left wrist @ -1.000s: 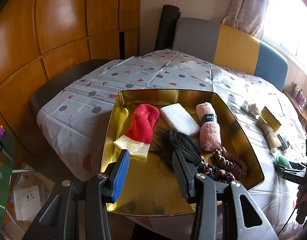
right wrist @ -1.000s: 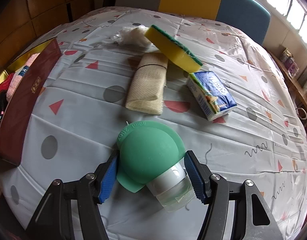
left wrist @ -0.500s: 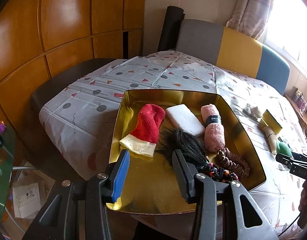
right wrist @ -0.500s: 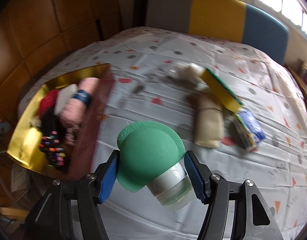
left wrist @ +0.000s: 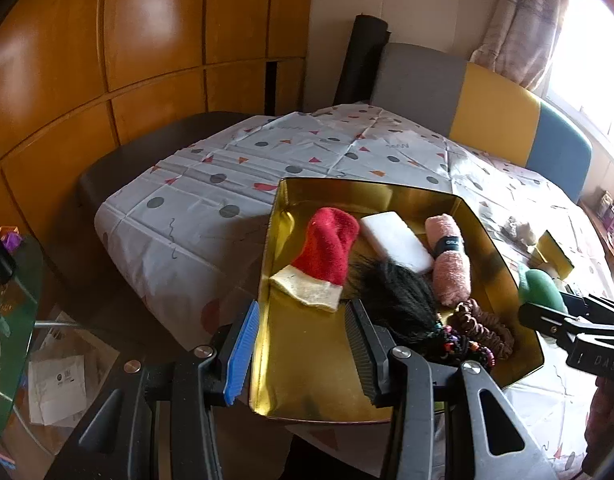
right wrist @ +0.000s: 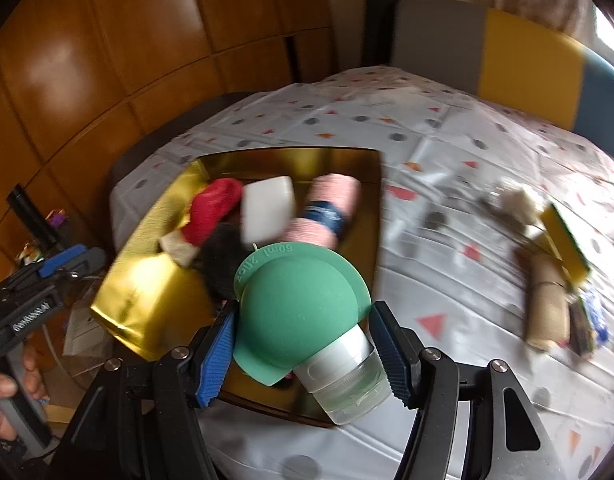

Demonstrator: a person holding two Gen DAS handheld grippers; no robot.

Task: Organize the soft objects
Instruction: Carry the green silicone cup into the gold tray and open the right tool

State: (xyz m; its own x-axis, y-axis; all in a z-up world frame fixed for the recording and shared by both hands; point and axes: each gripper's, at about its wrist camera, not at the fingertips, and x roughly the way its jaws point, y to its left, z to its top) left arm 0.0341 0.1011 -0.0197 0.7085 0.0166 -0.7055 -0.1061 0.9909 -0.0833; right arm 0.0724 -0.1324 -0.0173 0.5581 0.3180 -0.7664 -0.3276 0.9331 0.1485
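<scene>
My right gripper (right wrist: 303, 348) is shut on a green silicone bulb (right wrist: 295, 312) with a clear base and holds it above the near right part of the gold tray (right wrist: 147, 280). The tray (left wrist: 307, 380) holds a red sock (left wrist: 327, 252), a white sponge (left wrist: 395, 244), a pink rolled towel (left wrist: 451, 268), a black tassel (left wrist: 391, 292) and a brown scrunchie (left wrist: 483, 328). My left gripper (left wrist: 303, 352) is open and empty over the tray's near edge. The right gripper with the bulb (left wrist: 541, 288) shows at the tray's right side.
On the patterned tablecloth (right wrist: 447, 184) to the right lie a beige roll (right wrist: 547, 308), a yellow-green sponge (right wrist: 563, 240), a white fluffy lump (right wrist: 515, 200) and a blue tissue pack (right wrist: 595, 316). A sofa (left wrist: 487, 104) stands behind the table. Wood panels (left wrist: 107, 60) are on the left.
My right gripper has lifted the green bulb off the tablecloth and swung left to above the tray. My left gripper has pulled back a little and stayed open.
</scene>
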